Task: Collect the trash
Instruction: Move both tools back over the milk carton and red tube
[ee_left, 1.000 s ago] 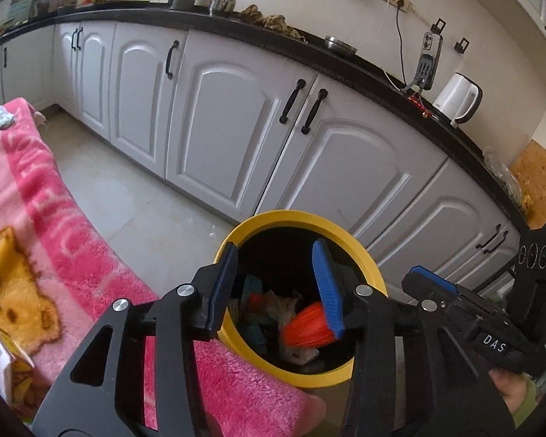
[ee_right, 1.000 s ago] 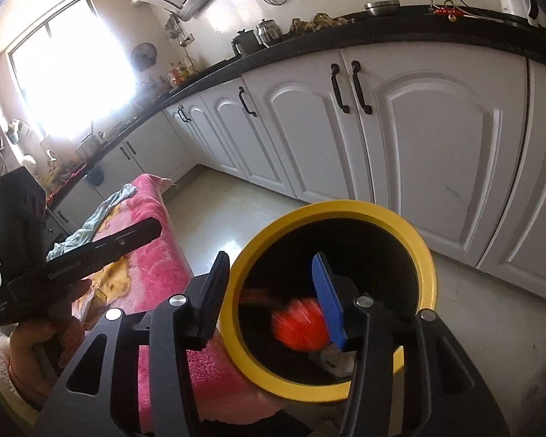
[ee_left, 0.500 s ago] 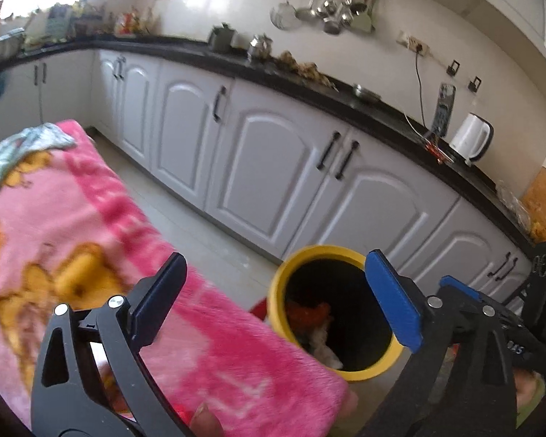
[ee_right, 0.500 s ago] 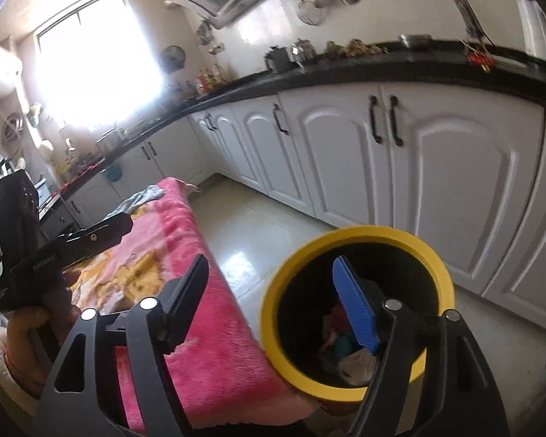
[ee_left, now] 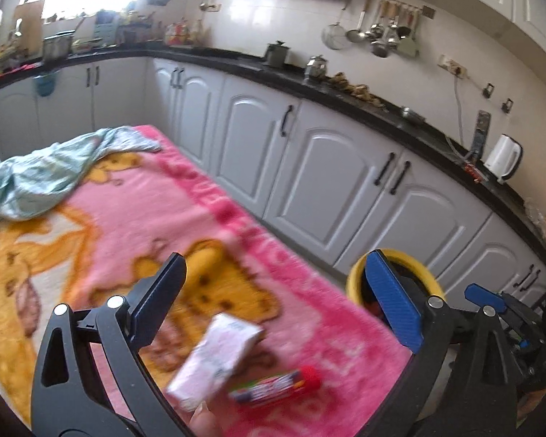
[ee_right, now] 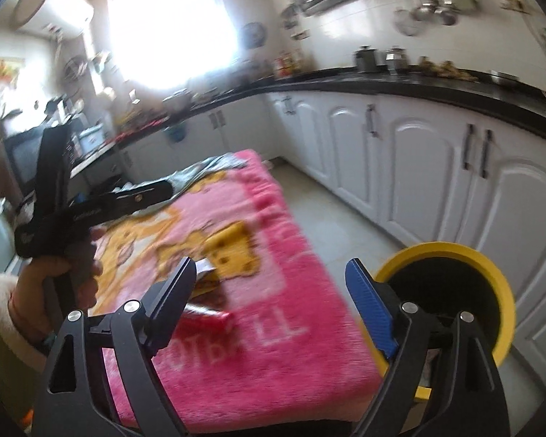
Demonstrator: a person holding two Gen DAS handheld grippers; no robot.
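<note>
Pink blanket (ee_left: 156,215) carries a pale carton (ee_left: 216,358) and red candy tube (ee_left: 276,389) beneath the wide-open, empty left gripper (ee_left: 273,300); right gripper (ee_right: 269,300) likewise spread empty beside the yellow bin (ee_right: 491,280)

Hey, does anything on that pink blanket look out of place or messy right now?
Yes. A pale carton and a red candy tube lie loose near the blanket's near edge, outside the yellow bin. A crumpled green cloth is heaped at the far end. Nothing looks spilled or broken.

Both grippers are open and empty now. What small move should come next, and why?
Probably lower the left gripper onto the pink carton: it lies on the blanket between its open fingers, beside a candy roll, with the yellow bin nearby.
</note>
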